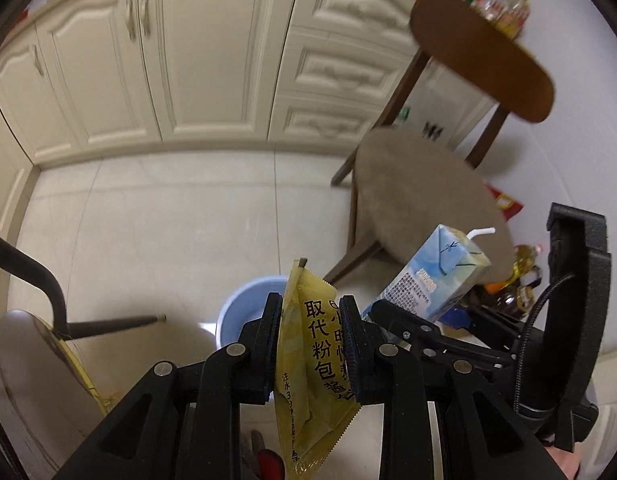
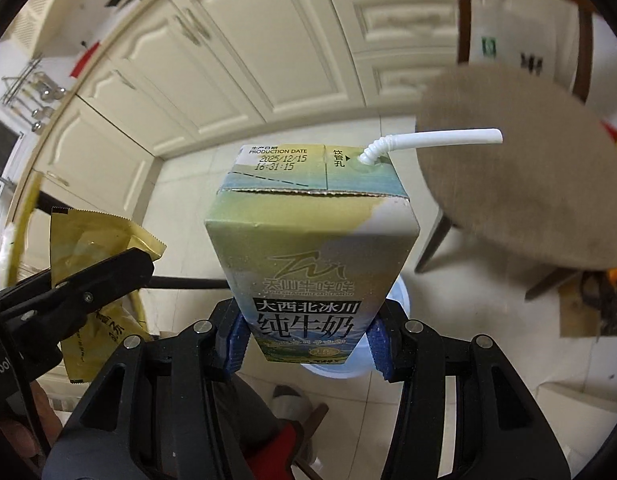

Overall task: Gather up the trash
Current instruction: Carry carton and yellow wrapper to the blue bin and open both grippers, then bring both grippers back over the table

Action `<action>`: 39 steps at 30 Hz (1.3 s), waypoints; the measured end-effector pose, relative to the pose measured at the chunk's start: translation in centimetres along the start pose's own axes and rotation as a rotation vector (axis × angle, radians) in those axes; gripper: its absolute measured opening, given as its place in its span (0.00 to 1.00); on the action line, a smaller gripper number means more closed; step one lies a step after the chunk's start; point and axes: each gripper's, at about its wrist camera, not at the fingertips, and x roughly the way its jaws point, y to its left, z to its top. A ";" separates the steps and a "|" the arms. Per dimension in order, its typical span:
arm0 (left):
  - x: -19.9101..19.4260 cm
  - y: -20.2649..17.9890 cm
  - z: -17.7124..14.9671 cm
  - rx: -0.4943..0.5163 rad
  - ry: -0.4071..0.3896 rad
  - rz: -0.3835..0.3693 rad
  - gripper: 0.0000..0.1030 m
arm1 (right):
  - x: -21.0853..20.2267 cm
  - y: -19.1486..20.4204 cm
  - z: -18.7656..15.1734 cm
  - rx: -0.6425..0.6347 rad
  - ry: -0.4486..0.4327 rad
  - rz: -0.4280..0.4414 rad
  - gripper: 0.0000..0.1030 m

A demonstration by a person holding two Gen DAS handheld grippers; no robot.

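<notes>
The left gripper (image 1: 310, 334) was closed on a yellow sauce packet (image 1: 312, 364), a crinkled, translucent sachet with bold black Chinese print and serrated ends, standing on edge between the pads. Just to its right, the right gripper (image 2: 306, 338) was clamped on a milk carton (image 2: 310, 248) near its base; the carton was pale green and blue, printed with a production date on top, with a bent white straw (image 2: 428, 140) poking from its hole. Below both pieces of trash, on the tiled floor, stood a light blue bin (image 1: 244, 308). Farther off were a wooden chair (image 1: 424, 188) with a grey cushion, and cream cabinets (image 1: 168, 64) behind.
</notes>
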 end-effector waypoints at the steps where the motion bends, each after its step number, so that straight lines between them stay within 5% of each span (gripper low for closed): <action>1: 0.6 -0.7 0.3 -0.003 0.016 0.000 0.24 | 0.8 -0.6 0.0 0.010 0.013 0.004 0.46; 7: 3.3 -0.4 2.8 -0.015 0.059 0.026 0.27 | 3.0 -1.5 -0.1 0.039 0.056 0.020 0.48; 11: 3.1 -1.4 3.2 -0.009 0.055 0.068 0.51 | 4.3 -1.6 0.1 0.056 0.074 0.013 0.83; 15: 2.8 -2.0 3.6 0.014 0.037 0.131 0.52 | 4.9 -2.2 0.0 0.086 0.089 0.007 0.98; 19: 1.8 -2.4 4.7 0.037 0.001 0.175 0.58 | 4.5 -2.4 -0.4 0.104 0.086 -0.010 1.00; 24: -0.4 -3.2 4.9 0.032 -0.051 0.184 0.76 | 2.3 -1.7 -0.4 0.126 0.048 -0.013 1.00; 29: -5.6 -2.6 2.1 0.031 -0.120 0.168 0.89 | -1.4 0.1 0.0 0.131 -0.027 0.006 1.00; 34: -17.2 -1.4 -7.4 0.030 -0.218 0.149 0.92 | -6.3 3.6 0.6 0.104 -0.128 0.039 1.00; 39: -24.3 1.6 -11.6 -0.028 -0.343 0.168 0.99 | -11.4 8.9 0.9 0.030 -0.230 0.079 1.00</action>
